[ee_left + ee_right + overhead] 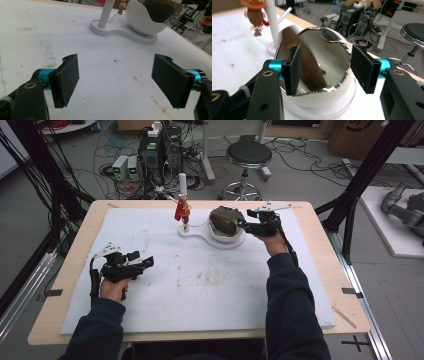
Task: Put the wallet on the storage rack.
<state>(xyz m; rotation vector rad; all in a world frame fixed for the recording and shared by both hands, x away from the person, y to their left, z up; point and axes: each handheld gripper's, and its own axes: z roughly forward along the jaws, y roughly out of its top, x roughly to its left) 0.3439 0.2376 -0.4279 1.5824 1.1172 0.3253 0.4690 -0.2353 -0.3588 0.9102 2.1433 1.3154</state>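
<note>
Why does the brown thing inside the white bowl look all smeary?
In the right gripper view the brown piece in the white bowl is streaked, probably motion blur; the shiny rim glares. In the left gripper view the bowl looks sharper.

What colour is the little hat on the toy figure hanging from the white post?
The toy figure wears an orange-red hat, clearest in the right gripper view, beside the white post.

right gripper jaws spread wide before a white egg-shaped shell, toy figure beyond
</note>
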